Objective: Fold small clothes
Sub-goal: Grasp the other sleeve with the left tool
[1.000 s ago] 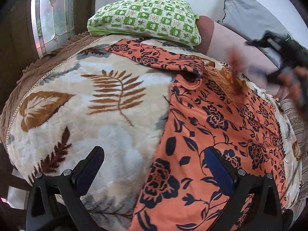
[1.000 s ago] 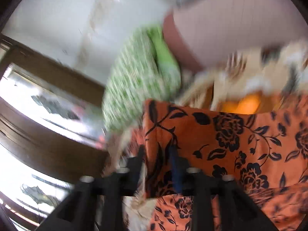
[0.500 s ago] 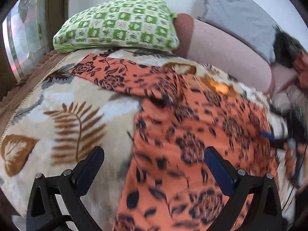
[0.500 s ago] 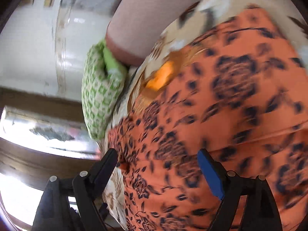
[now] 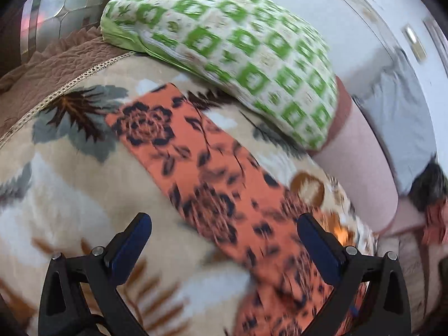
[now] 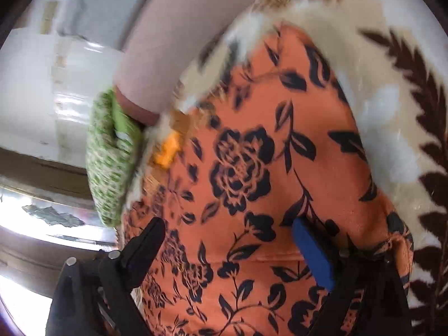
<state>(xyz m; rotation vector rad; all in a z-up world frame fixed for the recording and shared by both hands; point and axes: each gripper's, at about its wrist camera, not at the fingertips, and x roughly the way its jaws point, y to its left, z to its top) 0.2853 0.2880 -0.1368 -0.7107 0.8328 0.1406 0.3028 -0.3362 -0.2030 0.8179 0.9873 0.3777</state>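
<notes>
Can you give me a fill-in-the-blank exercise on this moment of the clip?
1. The orange garment has a ____ floral print.
2. The green checked pillow rests at the blanket's far edge, partly over its ____ side.
3. The fingers of the left gripper are spread ____, holding nothing.
4. The right gripper hovers over the ____ with its fingers apart.

Missing words: black; leaf-patterned; open; garment
</notes>
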